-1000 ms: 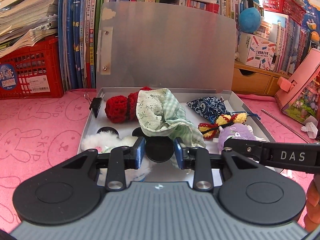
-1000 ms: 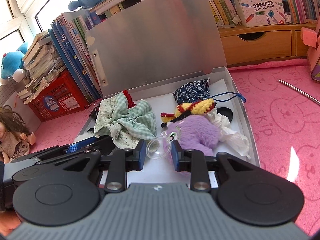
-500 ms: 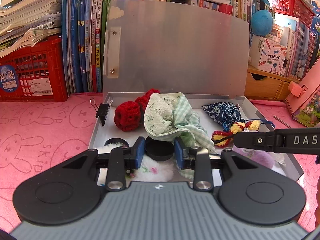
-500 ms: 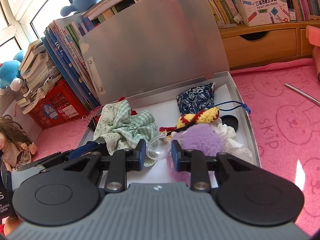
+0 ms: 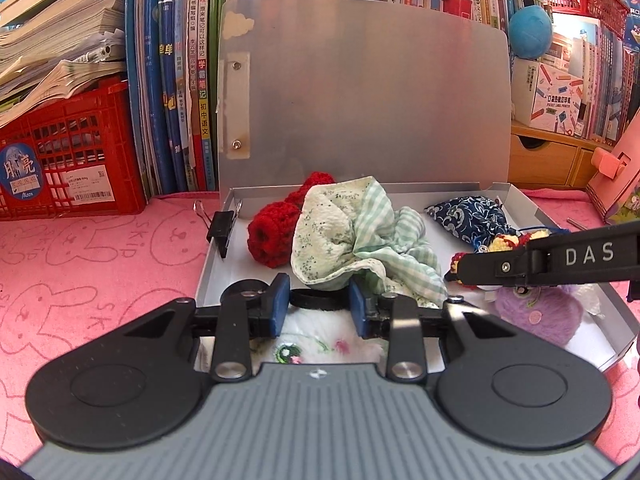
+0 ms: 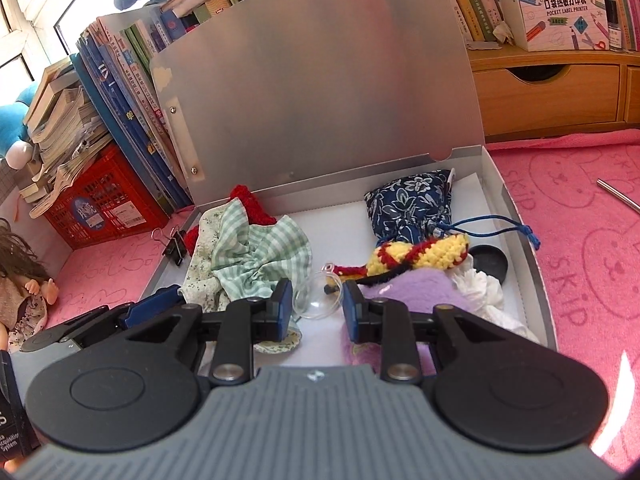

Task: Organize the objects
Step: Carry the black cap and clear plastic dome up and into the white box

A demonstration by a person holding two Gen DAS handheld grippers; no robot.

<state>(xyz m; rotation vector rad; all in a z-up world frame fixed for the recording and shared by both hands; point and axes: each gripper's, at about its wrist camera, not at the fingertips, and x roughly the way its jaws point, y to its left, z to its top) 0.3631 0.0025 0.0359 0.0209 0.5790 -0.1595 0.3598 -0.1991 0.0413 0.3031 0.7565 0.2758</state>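
Observation:
An open grey box (image 5: 224,216) (image 6: 516,200) lies on the pink cloth, its lid up. My left gripper (image 5: 319,308) is shut on a black round lid (image 5: 316,302) low over the box's near left part, above a white plush (image 5: 320,344). My right gripper (image 6: 314,308) is shut on a clear plastic dome (image 6: 316,300) over the box's near middle. In the box are a green checked cloth (image 5: 360,236) (image 6: 252,260), a red crochet piece (image 5: 272,236), a blue floral pouch (image 6: 412,204), a yellow-red crochet toy (image 6: 420,256) and a purple plush (image 5: 536,316) (image 6: 408,284).
A black binder clip (image 5: 220,228) is on the box's left wall. A second black lid (image 6: 490,260) lies at the box's right. A red crate (image 5: 68,156), upright books (image 5: 176,80), a wooden drawer unit (image 6: 552,96), a pink box (image 5: 616,184) and a doll (image 6: 20,276) surround it.
Both grippers have drawn back and up a little from the box, each still holding its object. The left view shows more of the white plush below.

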